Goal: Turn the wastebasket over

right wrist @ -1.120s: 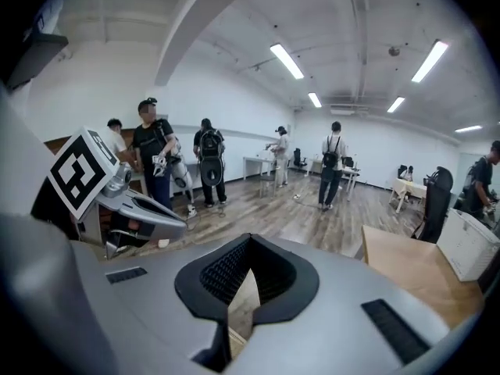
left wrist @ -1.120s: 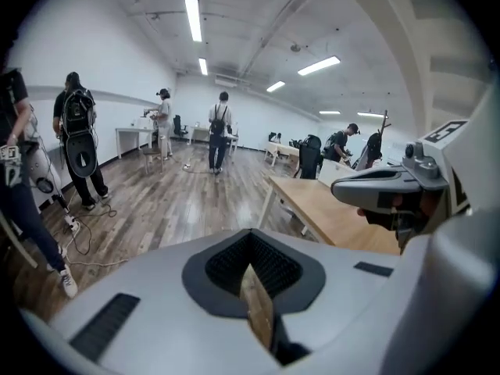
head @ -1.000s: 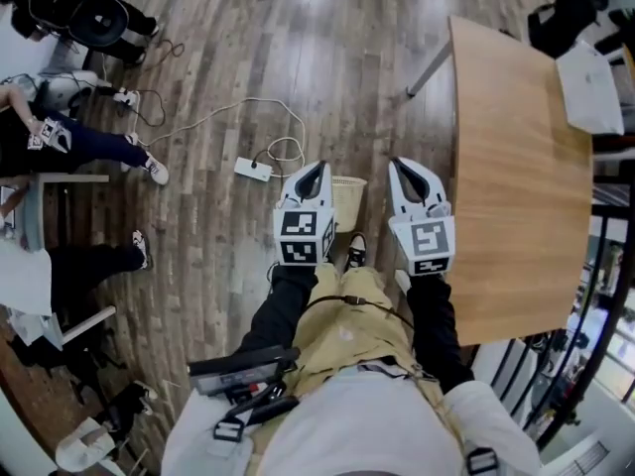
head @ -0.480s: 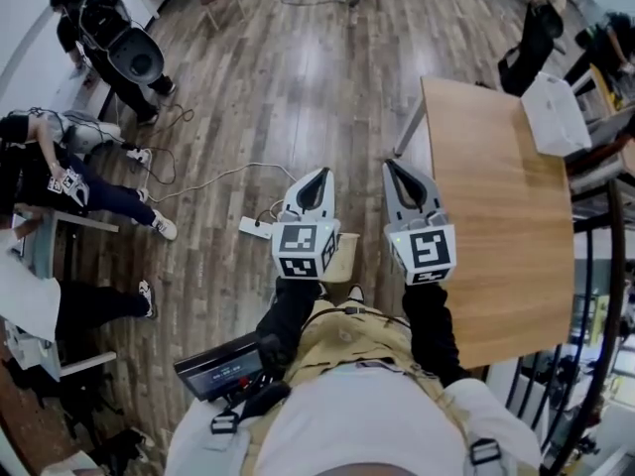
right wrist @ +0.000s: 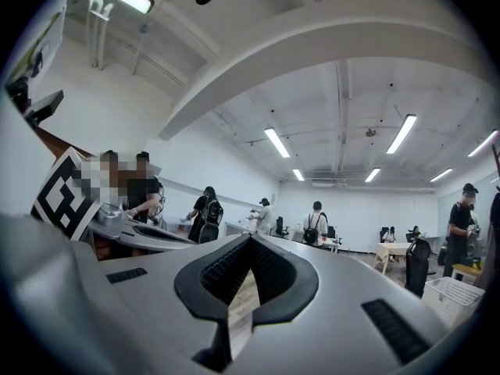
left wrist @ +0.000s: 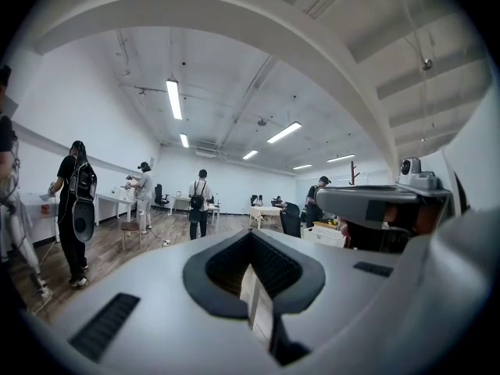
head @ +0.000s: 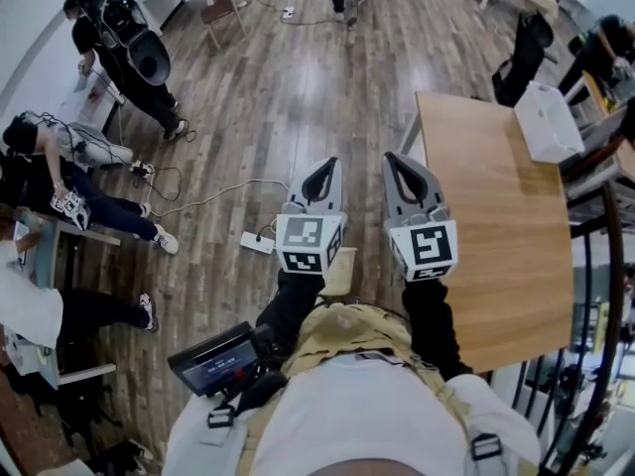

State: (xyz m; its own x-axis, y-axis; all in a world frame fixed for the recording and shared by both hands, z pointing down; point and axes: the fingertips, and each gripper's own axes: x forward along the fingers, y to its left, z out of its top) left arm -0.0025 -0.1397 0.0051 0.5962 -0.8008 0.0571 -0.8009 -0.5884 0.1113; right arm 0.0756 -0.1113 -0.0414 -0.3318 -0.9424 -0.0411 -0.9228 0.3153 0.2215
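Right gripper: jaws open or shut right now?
Shut. In the right gripper view, the right gripper has its jaw tips meeting with nothing clamped between them; only floor shows through the slot behind.

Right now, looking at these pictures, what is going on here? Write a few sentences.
A person holds the left hand-held gripper and the right hand-held gripper level out in front, jaws together, nothing in them. The beige wastebasket sits on the wood floor by the person's feet, partly hidden under the left one. Neither touches it. A wooden table stands to the right.
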